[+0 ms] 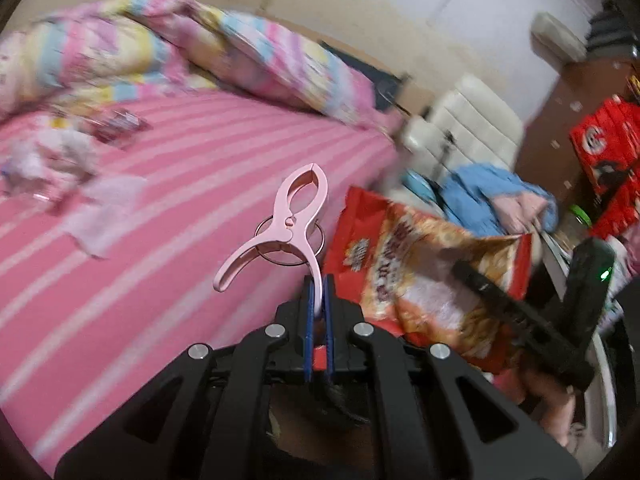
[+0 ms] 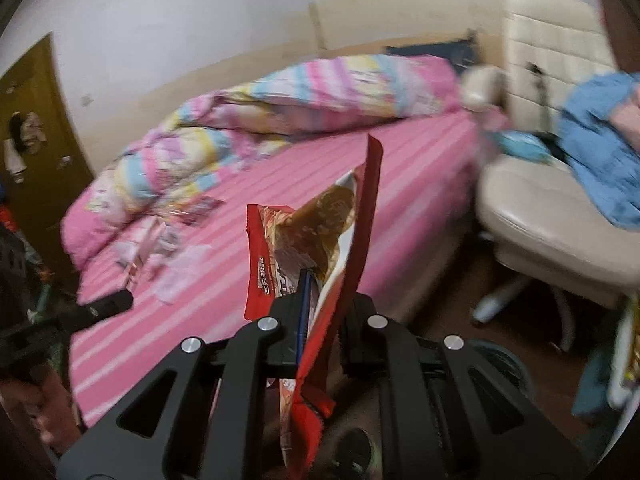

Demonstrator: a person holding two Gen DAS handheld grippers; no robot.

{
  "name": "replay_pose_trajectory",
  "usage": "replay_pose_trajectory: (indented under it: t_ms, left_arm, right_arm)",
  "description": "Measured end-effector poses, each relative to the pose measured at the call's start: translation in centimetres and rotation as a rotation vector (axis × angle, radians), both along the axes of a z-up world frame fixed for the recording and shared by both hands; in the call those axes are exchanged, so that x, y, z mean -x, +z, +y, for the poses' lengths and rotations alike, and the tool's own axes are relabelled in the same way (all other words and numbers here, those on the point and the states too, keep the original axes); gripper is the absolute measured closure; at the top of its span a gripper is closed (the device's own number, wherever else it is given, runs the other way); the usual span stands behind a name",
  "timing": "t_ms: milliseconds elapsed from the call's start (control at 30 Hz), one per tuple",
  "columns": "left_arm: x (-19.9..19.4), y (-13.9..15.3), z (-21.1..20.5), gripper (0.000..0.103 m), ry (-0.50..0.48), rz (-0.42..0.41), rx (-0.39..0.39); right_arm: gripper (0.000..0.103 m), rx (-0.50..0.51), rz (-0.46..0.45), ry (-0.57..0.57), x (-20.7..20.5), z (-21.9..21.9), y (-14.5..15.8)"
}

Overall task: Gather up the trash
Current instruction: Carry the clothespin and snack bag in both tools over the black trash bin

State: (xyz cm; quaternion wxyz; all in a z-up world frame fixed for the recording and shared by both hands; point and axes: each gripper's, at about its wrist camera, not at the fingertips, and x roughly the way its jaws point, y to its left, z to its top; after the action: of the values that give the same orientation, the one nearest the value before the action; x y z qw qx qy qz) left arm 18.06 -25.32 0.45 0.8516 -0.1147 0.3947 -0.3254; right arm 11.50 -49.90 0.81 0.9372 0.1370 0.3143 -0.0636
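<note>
Both of the 2 fisheye cameras sit just behind their gripper fingers, raised over the near edge of the bed (image 1: 180,152) and tilted downward. The left wrist view faces across the striped sheet toward the rumpled quilt (image 1: 160,48), with the cream chair (image 1: 472,120) at its right. The right wrist view faces the same bed, closer to the chair. Shared: bed, quilt, chair, blue garment (image 2: 592,140).

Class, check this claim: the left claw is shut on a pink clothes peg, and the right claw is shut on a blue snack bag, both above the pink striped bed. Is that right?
Not quite. The snack bag in the right claw is red, not blue, as the right wrist view shows. The rest holds: the left claw is shut on the pink clothes peg, above the pink striped bed.
</note>
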Motion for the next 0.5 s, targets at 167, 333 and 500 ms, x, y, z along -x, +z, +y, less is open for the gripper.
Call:
replay_pose_trajectory:
  t_ms: [167,333,500]
  left_arm:
    - [1.3,-2.8,-8.2,0.099,-0.147,0.107,-0.018]
    - [1.5,-7.8,-16.2,0.099,-0.257,0.278,-0.063]
    - [1.4,-14.2,-22.1,0.098,-0.312,0.432,-0.122]
  right_arm:
    - [0.091,-0.031,0.101,-0.155,5.0,-6.1,-4.5]
    - [0.091,-0.041,0.208,-0.257,7.8,-10.4,-9.5]
    - [0.091,-0.062,0.301,-0.311,8.6,-13.3,-14.3]
